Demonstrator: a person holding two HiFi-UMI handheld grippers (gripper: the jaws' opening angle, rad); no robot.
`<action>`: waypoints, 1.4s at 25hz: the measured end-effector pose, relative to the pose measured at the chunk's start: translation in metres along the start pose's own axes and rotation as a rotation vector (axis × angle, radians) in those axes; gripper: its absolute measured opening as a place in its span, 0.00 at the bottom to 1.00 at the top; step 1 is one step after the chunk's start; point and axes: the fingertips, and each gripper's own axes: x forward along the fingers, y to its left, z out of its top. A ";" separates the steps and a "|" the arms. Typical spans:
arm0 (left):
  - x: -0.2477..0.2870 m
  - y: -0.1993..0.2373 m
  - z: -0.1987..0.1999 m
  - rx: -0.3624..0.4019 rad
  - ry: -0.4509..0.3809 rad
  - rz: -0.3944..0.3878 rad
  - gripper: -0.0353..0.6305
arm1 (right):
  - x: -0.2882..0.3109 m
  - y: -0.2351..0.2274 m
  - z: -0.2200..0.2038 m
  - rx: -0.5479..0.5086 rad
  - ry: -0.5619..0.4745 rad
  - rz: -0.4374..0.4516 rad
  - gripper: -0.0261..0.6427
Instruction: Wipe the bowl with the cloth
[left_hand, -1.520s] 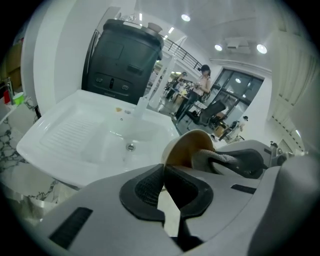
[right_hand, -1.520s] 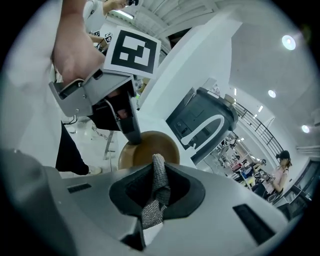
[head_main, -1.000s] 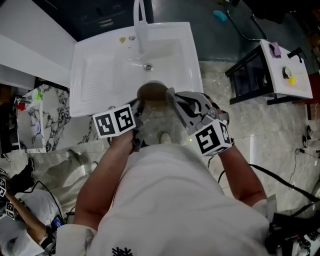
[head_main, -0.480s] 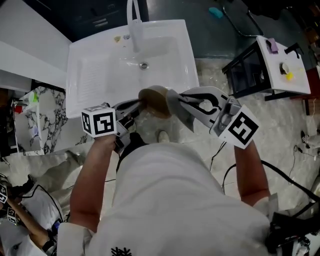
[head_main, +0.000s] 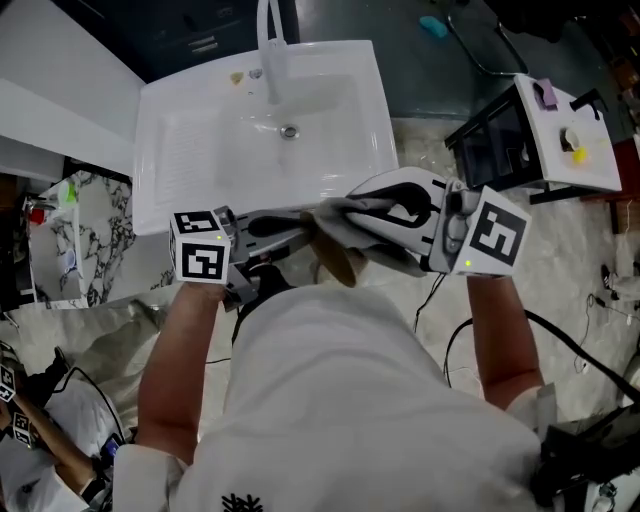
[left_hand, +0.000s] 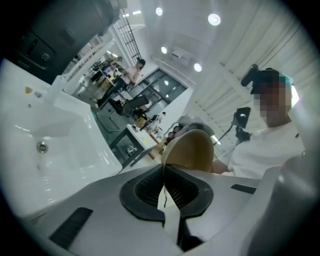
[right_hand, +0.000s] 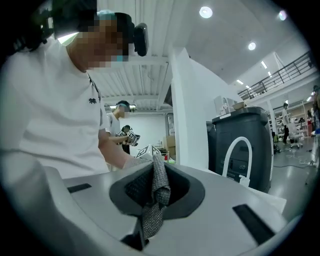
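Head view, left to right: the left gripper (head_main: 298, 226) reaches in level just off the near edge of the sink (head_main: 200, 150). Its jaws are nearly together, pinched on the thin rim of the bowl (head_main: 337, 262). The brown bowl hangs in the air between the sink's front edge and the person's body. It is tipped on edge, probably so that its wall faces the wiping side. A rim pinch leaves most of its surface free. On the side away from the sink's draining board, the right gripper (head_main: 350, 210) comes in level. It is clamped on a bunched fold of the grey cloth (right_hand: 160, 185), which lies over the bowl's upper side. A firm bite should keep the cloth from slipping while it rubs.
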 end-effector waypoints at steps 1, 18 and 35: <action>0.002 -0.006 0.000 0.018 0.006 -0.026 0.08 | 0.002 0.000 0.000 0.019 -0.007 0.011 0.09; -0.010 -0.049 0.026 0.107 -0.147 -0.201 0.08 | 0.028 -0.008 -0.035 0.229 -0.012 0.041 0.09; -0.048 -0.008 0.050 0.011 -0.307 -0.091 0.08 | 0.011 0.036 -0.036 0.233 0.002 0.181 0.09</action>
